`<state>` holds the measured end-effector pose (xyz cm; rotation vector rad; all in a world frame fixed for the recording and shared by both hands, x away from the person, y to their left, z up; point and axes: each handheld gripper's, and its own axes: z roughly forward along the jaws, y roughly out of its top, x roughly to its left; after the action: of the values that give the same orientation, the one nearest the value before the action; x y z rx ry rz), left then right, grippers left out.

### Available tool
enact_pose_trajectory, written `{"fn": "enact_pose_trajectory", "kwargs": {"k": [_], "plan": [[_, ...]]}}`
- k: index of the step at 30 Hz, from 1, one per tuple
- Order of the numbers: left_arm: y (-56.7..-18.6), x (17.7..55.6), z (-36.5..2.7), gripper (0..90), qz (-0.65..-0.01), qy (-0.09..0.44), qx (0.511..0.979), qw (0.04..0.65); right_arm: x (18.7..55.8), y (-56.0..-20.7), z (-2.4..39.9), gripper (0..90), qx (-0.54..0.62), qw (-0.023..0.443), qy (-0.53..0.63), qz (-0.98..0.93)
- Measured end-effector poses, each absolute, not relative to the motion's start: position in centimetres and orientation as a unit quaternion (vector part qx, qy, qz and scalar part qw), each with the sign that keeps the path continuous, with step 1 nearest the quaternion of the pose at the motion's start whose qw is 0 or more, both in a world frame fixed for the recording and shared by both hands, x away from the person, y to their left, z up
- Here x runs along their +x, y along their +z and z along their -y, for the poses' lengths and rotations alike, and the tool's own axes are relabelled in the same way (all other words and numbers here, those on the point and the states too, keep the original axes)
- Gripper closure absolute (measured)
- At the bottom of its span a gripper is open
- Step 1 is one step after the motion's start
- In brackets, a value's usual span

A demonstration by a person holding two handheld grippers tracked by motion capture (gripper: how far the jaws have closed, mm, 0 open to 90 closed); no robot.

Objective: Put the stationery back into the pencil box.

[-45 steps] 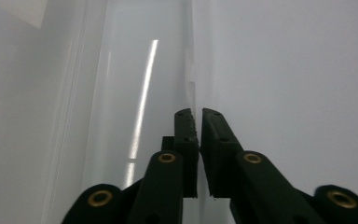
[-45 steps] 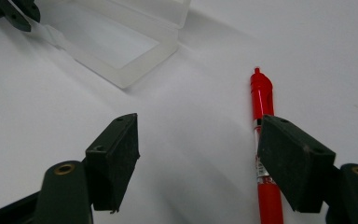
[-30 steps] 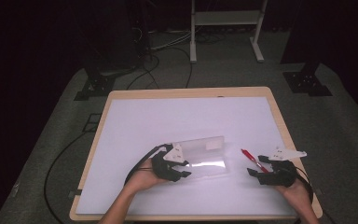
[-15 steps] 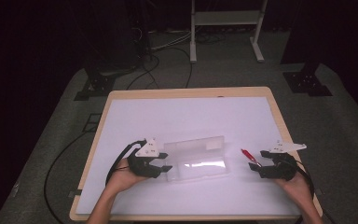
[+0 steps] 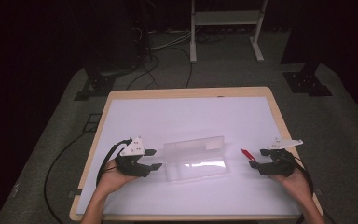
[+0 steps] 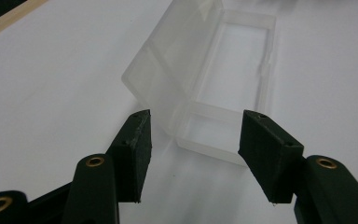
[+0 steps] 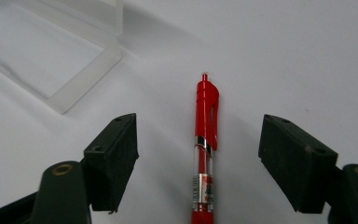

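Note:
A clear plastic box [image 5: 196,157] lies on the white table top with its lid folded back open. My left gripper [image 5: 153,159] sits just left of it, a small gap between them. In the left gripper view its jaws [image 6: 193,135] have just been opening and stand apart, nothing pressed between them, with the box's near end [image 6: 223,79] just ahead. A red pen [image 5: 247,154] lies flat to the right of the box. My right gripper [image 5: 256,158] is open at the pen's near end. In the right gripper view the pen [image 7: 206,140] lies between its pads [image 7: 198,154] without touching them.
The table's wooden rim [image 5: 186,92] frames the white top. Beyond the far edge are floor cables [image 5: 168,46], a white frame's legs [image 5: 223,28] and black stand feet [image 5: 307,81]. A corner of the box [image 7: 51,51] sits left of the right gripper.
My left gripper has drawn back leftwards off the box and its jaws have widened. The box and its open lid stay put. The right gripper and pen have hardly moved.

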<state>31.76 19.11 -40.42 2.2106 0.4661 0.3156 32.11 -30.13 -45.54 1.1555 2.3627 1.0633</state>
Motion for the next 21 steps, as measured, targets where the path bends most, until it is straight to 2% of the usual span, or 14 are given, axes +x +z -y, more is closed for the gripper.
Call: {"fn": "enact_pose_trajectory", "kwargs": {"k": [7,8,11,14,21], "plan": [[-40.7,31.6,-19.7,41.0,-0.197,0.131,0.879,0.414,32.4,-46.0,30.2,33.7,0.411,0.157,0.357,-0.824],[-40.9,31.5,-19.9,40.7,-0.202,0.131,0.878,0.413,32.4,-46.0,30.1,40.4,0.409,0.161,0.353,-0.826],[-41.1,31.5,-20.1,40.3,-0.204,0.133,0.878,0.411,32.4,-46.0,30.0,44.0,0.410,0.167,0.349,-0.826],[-41.2,31.5,-20.5,39.6,-0.210,0.135,0.876,0.412,32.5,-46.2,29.9,54.7,0.411,0.166,0.343,-0.828],[-41.8,31.5,-21.4,36.1,-0.229,0.134,0.873,0.409,32.5,-46.5,29.7,65.7,0.406,0.158,0.330,-0.838]]}}
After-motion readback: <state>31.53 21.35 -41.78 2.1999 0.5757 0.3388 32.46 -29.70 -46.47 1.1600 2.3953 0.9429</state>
